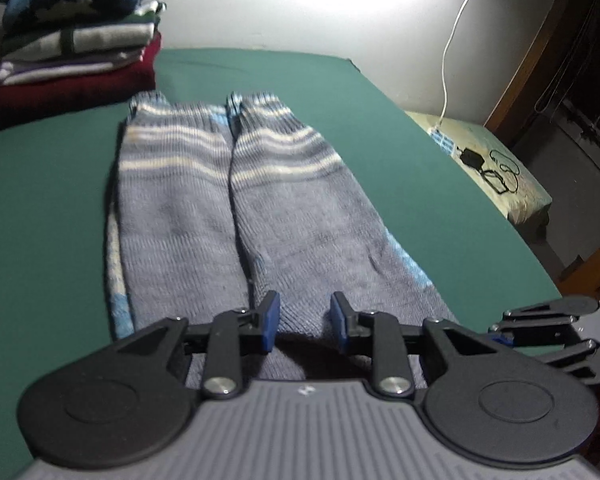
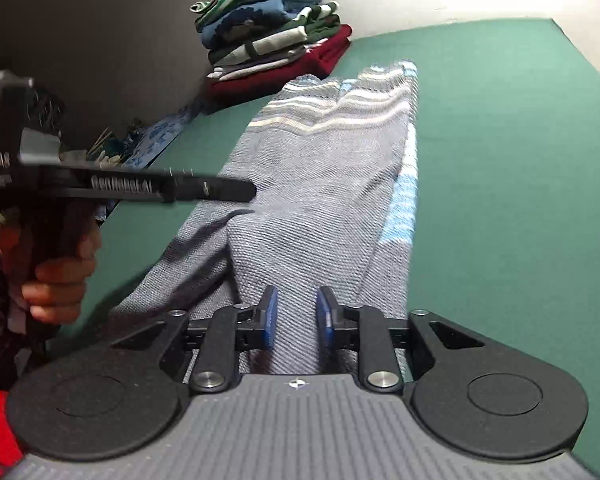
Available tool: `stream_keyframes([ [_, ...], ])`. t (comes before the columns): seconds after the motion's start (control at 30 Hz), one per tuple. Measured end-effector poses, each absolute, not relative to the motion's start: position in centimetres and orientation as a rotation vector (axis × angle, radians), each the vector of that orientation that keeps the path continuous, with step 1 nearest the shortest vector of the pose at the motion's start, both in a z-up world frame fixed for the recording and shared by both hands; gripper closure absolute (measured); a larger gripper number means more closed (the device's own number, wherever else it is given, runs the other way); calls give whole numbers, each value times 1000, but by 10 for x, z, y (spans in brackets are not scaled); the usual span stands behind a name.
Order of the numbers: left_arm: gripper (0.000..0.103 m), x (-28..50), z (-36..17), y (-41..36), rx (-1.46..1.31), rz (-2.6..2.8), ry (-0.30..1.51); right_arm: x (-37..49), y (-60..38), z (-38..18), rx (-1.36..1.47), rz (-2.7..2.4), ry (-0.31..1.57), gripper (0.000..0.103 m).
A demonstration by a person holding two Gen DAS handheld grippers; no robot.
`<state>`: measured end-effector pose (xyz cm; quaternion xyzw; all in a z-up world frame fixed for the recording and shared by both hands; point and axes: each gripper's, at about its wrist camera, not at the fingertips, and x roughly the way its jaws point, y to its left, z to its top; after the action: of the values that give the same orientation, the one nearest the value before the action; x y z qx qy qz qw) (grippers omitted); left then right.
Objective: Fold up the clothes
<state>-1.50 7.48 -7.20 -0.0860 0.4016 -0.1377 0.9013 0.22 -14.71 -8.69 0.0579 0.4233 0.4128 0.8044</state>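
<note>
Jaws apart over sweater (image 1: 236,216).

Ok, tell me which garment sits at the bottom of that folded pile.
The dark red one; it lies directly on the green table, under the striped and blue pieces.

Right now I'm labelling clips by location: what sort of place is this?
Probably a home bedroom: a green-covered surface, a stack of folded clothes, and a charger on a patterned mattress.

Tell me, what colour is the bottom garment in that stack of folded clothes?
Dark red, seen best in the left wrist view: the bottom garment of the stack of folded clothes.
</note>
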Motion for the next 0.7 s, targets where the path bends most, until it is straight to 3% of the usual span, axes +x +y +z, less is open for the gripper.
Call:
stream_keyframes([
  [0.2,68,-17,-65,65,-91,-299,828,19,-150,-70,72,896,866,80],
  [0.27,61,-13,-55,62,-79,-311,793,38,-146,-64,86,872,817,80],
  [0.3,50,-12,-50,60,-72,-316,776,49,-140,-63,83,865,800,79],
  [0.33,46,-9,-52,58,-73,-324,781,59,-135,-63,81,862,784,78],
  [0.6,50,-11,-81,47,-25,-313,838,136,-96,-93,125,840,838,79],
  [0.7,50,-12,-80,50,-21,-319,843,151,-98,-96,152,804,841,86],
])
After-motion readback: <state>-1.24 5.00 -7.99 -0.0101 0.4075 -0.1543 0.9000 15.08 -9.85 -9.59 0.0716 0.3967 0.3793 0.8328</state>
